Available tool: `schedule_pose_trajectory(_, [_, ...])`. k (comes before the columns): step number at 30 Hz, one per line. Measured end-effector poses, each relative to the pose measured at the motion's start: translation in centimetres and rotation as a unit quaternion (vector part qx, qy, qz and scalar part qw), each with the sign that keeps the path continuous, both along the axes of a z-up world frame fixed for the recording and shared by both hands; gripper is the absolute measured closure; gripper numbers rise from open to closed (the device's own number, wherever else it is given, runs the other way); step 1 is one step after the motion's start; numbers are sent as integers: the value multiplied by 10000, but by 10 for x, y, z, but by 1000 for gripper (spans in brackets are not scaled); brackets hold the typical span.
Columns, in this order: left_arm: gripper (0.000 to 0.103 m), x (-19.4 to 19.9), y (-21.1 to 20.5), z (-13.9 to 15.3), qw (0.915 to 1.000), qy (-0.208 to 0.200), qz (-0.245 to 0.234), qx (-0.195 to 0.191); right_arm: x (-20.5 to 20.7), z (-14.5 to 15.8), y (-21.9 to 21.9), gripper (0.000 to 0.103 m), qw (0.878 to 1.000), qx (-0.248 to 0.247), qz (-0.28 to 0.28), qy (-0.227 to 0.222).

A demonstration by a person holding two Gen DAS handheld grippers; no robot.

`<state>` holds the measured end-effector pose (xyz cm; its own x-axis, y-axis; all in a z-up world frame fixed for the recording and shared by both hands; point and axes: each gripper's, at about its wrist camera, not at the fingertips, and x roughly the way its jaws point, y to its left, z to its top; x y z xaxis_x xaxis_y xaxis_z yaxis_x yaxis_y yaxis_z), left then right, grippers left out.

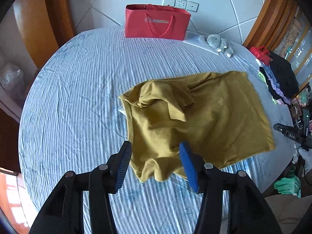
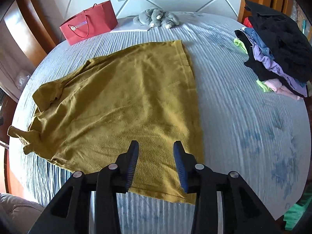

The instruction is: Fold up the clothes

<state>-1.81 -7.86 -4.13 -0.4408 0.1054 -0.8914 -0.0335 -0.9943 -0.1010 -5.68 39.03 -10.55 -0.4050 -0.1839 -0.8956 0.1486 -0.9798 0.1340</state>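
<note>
A mustard-yellow T-shirt (image 1: 204, 117) lies on the striped blue-white bed sheet (image 1: 78, 97), its collar and a sleeve bunched and folded over at the left. My left gripper (image 1: 156, 149) stands open just above the shirt's crumpled near corner, and the cloth shows between the fingers without being pinched. In the right wrist view the same T-shirt (image 2: 126, 97) spreads flat, with its hem edge at the right. My right gripper (image 2: 156, 146) is open above the shirt's near hem corner, its pads clear of the cloth.
A red paper bag (image 1: 156, 22) and a grey plush toy (image 1: 219, 42) sit at the head of the bed. A stack of folded clothes (image 2: 276, 54) lies at the bed's right edge. Wooden frame pieces flank both sides of the bed.
</note>
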Motion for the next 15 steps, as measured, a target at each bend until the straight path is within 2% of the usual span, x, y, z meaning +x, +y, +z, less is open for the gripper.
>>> schedule_pose_trajectory(3, [50, -21, 10, -23, 10000, -34, -69, -29, -8, -11, -10, 66, 9999, -106, 23, -60])
schedule_pose_trajectory(8, [50, -59, 38, -68, 9992, -267, -146, 244, -29, -19, -21, 66, 9997, -240, 6, -46])
schedule_pose_trajectory(13, [50, -87, 61, -96, 9969, -547, -290, 488, -57, -17, -27, 66, 9997, -230, -55, 38])
schedule_pose_trajectory(14, [55, -92, 64, -100, 9963, -592, -361, 499, -64, -17, -27, 66, 9997, -212, -56, 51])
schedule_pose_trajectory(15, [69, -97, 67, -101, 9955, -599, -484, 546, -71, -17, -28, 66, 9998, -191, -56, 64])
